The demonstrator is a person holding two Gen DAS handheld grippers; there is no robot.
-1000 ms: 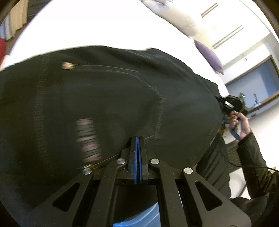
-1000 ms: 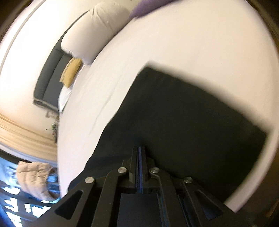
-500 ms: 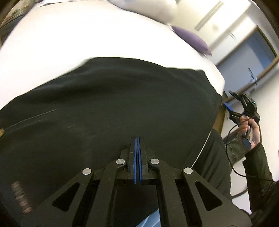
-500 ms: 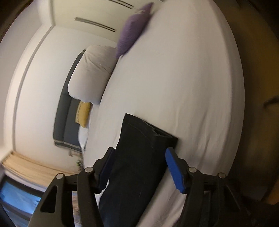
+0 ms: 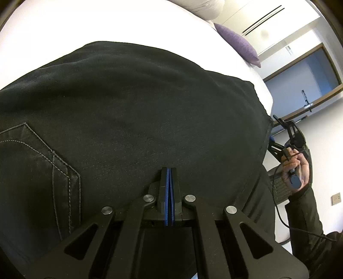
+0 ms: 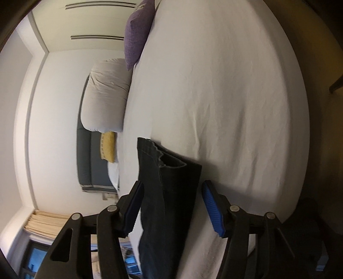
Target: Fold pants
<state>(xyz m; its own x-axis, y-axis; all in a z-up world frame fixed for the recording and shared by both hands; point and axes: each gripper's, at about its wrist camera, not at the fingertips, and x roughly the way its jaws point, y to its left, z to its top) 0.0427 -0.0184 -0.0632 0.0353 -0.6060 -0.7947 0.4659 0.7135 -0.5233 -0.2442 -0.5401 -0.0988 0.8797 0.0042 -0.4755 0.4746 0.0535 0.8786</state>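
Left wrist view: the left gripper [image 5: 169, 171] sits at lower centre with its blue pads pressed flat together, clenched. Black pants [image 5: 133, 120] fill most of the frame right up to the fingertips, but whether any cloth is pinched between the pads cannot be told. A back pocket [image 5: 36, 156] with pale stitching shows at the left edge; nothing can be seen inside it. The pants lie on a white bed [image 5: 53, 32], which takes up the upper left of the frame. A purple cushion [image 5: 238, 43] rests on the bed at upper right, with a white pillow [image 5: 205, 6] beside it at the top edge. At the right edge, the right hand [image 5: 297, 169] grips the handle of the other tool, just beyond the edge of the pants.

Right wrist view: the right gripper [image 6: 171, 206] is spread wide at the bottom of the frame, released. A pant leg [image 6: 169, 193] runs up between its fingers without touching either blue pad [image 6: 211, 207]. The leg's hem [image 6: 163, 156] lies on the bed [image 6: 235, 96] at mid-frame, its opening gaping slightly; the inside is dark. The cushion [image 6: 139, 30] is at the top, the pillow [image 6: 105, 96] at centre left. Below the pillow a yellow cushion [image 6: 108, 149] rests on a grey sofa [image 6: 85, 158] against the wall.
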